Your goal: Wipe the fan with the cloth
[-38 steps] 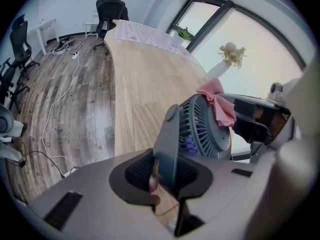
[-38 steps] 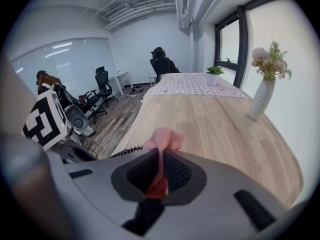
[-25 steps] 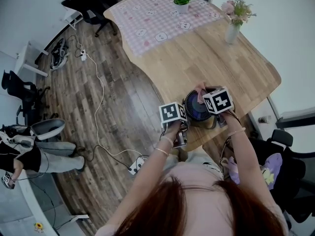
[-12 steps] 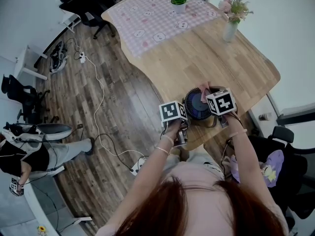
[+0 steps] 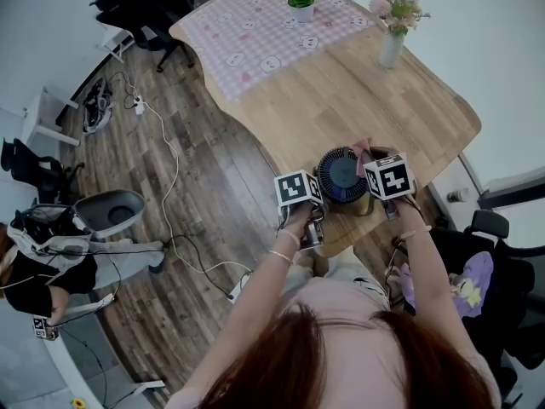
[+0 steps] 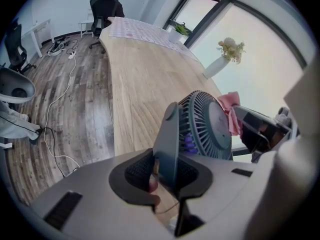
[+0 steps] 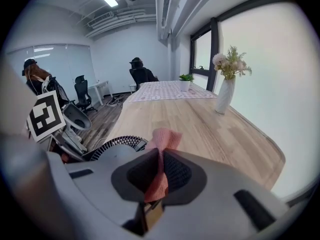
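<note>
Clamped in the left gripper (image 6: 167,171): side bracket of the fan (image 6: 207,129), near the front edge of the table (image 5: 383,109), lower half cut off behind the gripper body. Pinched in the right gripper (image 7: 159,176): pink cloth (image 7: 164,140), bottom end buried between the pads, beside the grille.

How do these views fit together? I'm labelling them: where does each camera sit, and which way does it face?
Head view: on the person's head, looking steeply down at the fan on the table; hair and both forearms show.
Left gripper view: on the left gripper, jaws shut on the fan's stand, facing the window.
Right gripper view: on the right gripper, jaws shut on the cloth, facing down the table.
All three share the fan.
</note>
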{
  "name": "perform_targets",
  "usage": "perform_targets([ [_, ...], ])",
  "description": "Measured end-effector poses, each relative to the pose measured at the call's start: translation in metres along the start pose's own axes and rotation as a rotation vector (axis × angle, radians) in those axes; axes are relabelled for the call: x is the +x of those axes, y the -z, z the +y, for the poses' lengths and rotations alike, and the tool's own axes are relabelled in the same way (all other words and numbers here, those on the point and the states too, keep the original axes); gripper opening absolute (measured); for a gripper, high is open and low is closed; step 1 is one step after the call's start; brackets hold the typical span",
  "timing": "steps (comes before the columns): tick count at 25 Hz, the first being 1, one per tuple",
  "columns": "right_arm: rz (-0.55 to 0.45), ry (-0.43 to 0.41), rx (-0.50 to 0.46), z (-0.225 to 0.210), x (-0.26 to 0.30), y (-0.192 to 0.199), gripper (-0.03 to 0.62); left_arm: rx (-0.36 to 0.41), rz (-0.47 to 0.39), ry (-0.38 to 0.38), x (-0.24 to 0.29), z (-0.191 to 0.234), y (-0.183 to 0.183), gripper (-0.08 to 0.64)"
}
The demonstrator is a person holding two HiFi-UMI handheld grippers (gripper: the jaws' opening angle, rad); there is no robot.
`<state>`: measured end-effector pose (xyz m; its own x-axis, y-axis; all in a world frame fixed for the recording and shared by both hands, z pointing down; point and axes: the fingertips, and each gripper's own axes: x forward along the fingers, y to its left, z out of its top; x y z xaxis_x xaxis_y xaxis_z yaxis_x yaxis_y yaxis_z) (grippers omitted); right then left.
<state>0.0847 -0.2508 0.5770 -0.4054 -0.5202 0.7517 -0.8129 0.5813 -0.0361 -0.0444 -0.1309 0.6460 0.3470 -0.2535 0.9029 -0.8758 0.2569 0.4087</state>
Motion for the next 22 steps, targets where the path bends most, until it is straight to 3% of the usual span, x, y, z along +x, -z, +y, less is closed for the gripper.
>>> perform_targets([
  [7, -0.069, -0.032, -0.011, 0.014, -0.015, -0.01, 0.029, 0.006, 0.008, -0.005, 0.002, 0.001, 0.001, 0.083],
  [12, -0.046, -0.064, -0.059, 0.03, -0.01, -0.005, 0.029, 0.005, 0.012, -0.007, 0.003, 0.0, 0.002, 0.083],
  [22, -0.049, -0.023, -0.101, 0.036, -0.006, 0.01, 0.028, -0.004, 0.02, -0.013, 0.004, 0.002, 0.002, 0.083],
])
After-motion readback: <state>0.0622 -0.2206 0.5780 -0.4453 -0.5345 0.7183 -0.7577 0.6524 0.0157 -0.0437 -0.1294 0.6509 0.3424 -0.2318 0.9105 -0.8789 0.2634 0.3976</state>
